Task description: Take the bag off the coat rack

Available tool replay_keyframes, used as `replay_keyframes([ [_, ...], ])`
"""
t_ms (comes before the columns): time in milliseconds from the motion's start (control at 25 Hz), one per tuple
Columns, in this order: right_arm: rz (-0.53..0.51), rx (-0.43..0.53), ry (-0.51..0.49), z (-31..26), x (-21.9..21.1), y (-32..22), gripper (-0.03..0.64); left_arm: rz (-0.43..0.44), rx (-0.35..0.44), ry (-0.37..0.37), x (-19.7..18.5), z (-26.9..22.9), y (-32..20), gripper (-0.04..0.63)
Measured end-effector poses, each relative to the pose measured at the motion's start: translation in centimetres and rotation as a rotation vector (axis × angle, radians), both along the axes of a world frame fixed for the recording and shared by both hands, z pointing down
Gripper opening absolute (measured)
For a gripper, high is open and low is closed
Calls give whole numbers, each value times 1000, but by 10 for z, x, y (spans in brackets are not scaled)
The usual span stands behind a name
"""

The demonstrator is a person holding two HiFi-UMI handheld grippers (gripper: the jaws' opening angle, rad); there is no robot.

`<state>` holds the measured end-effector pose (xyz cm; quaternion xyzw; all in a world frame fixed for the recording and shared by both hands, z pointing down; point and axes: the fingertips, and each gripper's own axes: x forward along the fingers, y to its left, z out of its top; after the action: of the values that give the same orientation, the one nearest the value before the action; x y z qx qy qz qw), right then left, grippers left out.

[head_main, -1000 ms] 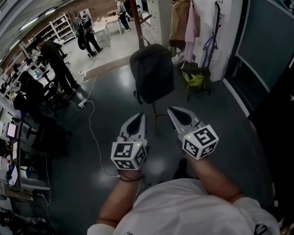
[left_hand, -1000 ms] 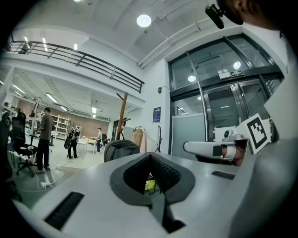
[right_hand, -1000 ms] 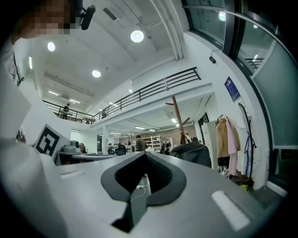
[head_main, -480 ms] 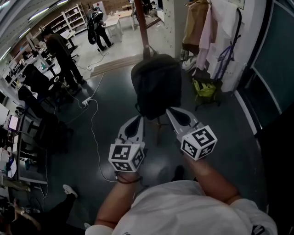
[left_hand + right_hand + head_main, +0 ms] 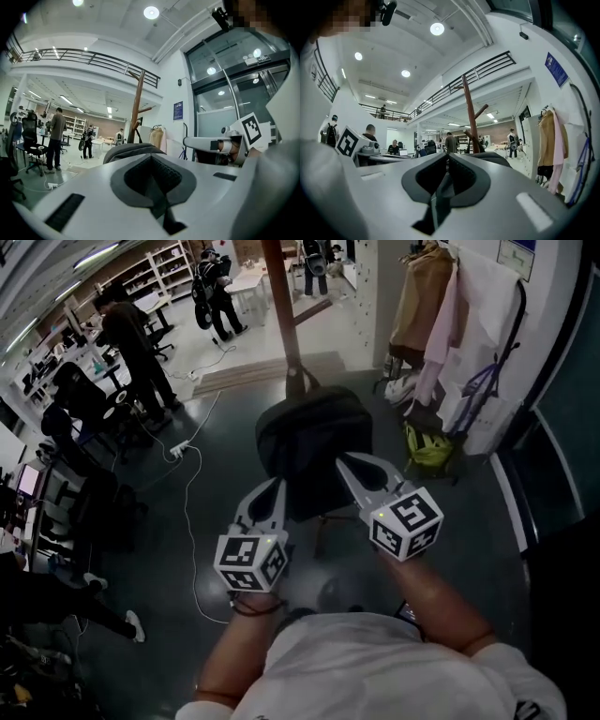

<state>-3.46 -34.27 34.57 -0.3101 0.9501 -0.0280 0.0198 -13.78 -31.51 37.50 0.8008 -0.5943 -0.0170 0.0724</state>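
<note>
Left gripper (image 5: 277, 486), a white plastic two-jaw tool with a marker cube at its back, is hovering with its jaws pressed together on nothing, its tip pointing at the lower left edge of the black fabric backpack (image 5: 314, 451). The right gripper (image 5: 345, 460), white like the other, is likewise holding its jaws together and empty. In the head view its tip is lying over the backpack's lower right part, and contact with the fabric cannot be told. The backpack is hanging by its top loop on the brown wooden coat rack pole (image 5: 281, 315), above the dark glossy floor (image 5: 169, 615). In the left gripper view its rounded top (image 5: 131, 149) is showing just beyond the closed jaws, with the pole (image 5: 137, 110) rising behind. Beige and pink coats (image 5: 427, 306) are hanging along the white wall at right, a lime-green bag (image 5: 429, 448) is sitting below them, and a white cable (image 5: 191, 521) is trailing across the floor.
</note>
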Motion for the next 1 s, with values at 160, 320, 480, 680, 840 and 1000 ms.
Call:
replay_keyframes([
  [160, -34, 54, 60, -10, -21, -41, 21, -15, 14, 8, -15, -10, -36, 6],
  [320, -24, 116, 126, -25, -48, -99, 44, -3, 39, 20, -37, -21, -80, 6],
  [480, -5, 135, 168, -37, -73, -155, 55, 28, 40, 3, -58, -28, -129, 6],
  [680, 30, 102, 231, -24, -94, -210, 63, 83, 53, 13, -77, -40, -182, 6],
  [840, 58, 86, 275, -11, -107, -237, 67, 125, 62, 33, -92, -47, -215, 6],
  [1000, 75, 77, 374, -1, -116, -249, 67, 155, 59, 44, -103, -48, -238, 6],
])
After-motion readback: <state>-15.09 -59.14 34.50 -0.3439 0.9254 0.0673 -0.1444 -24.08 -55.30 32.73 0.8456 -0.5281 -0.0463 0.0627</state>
